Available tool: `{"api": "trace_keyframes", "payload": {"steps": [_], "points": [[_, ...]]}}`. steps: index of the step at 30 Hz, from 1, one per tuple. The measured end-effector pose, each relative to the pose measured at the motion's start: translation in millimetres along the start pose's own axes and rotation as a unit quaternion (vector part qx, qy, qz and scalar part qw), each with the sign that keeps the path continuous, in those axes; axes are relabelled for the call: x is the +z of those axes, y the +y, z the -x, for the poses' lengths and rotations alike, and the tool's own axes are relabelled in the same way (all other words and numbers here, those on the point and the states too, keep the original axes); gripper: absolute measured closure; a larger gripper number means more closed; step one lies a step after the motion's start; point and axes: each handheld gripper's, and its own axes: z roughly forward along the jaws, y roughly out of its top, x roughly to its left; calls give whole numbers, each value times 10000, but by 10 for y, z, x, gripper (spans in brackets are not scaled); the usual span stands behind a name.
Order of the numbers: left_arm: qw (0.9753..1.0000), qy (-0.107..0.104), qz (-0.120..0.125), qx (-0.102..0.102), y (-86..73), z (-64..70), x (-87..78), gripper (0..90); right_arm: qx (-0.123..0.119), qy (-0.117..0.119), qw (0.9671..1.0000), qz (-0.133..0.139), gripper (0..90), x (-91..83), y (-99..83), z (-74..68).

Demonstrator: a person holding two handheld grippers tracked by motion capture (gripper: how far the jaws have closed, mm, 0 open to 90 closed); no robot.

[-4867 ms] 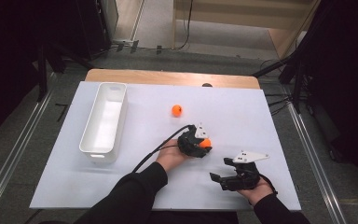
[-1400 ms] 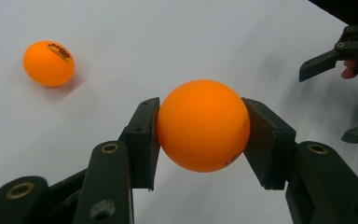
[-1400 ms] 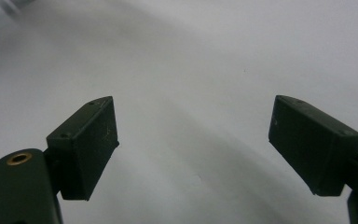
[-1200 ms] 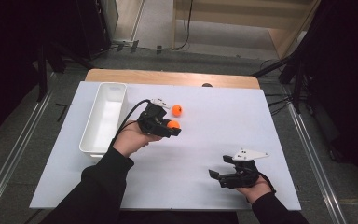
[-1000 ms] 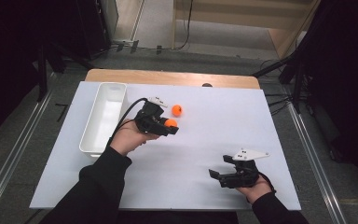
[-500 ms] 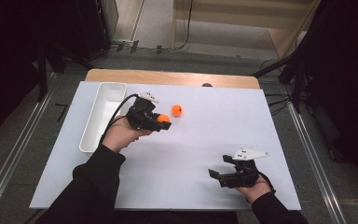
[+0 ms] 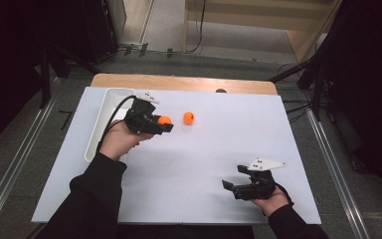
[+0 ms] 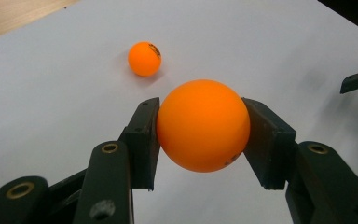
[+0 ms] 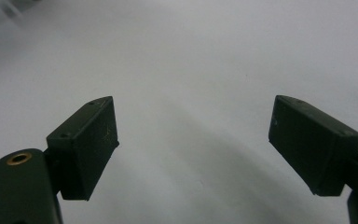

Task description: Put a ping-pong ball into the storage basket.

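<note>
L gripper (image 7: 165, 124), high view: held above the white sheet (image 7: 204, 169), just right of the white tray (image 7: 101, 112), jaws pointing right. Clamped on an orange ball (image 7: 164, 120). L gripper view confirms: ball (image 8: 203, 131) pinched between both pads, one pad (image 8: 142, 140) touching each side, ball lifted off the sheet, shadow beneath.

2nd orange ball (image 7: 189, 117) lies loose on the sheet, near the held one, to its right and apart from it, no contact. Same ball in L gripper view (image 8: 144, 58), beyond the jaws, resting on the white surface; small dark print on it.

R gripper (image 7: 227, 185): low on the sheet's near-right part, well apart from both balls, held in the person's hand, grey plate on top. R gripper view: jaws spread wide, nothing between them, bare white sheet (image 9: 191, 70) under.

Tray: long side runs along sheet's left edge; L forearm covers part of its near end. Contents can't tell.
</note>
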Motion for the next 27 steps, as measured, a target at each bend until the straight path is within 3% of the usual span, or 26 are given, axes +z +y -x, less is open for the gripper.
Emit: {"api": "trace_keyframes", "payload": {"steps": [19,27], "points": [[9995,200,194,-171,-9,-167,-182,507,-4,-9,10000,-6,142,12,7,-2],[9991,334,156,-198,-29,-238,-252,507,-36,-5,10000,24,142,6,15,-4]]}}
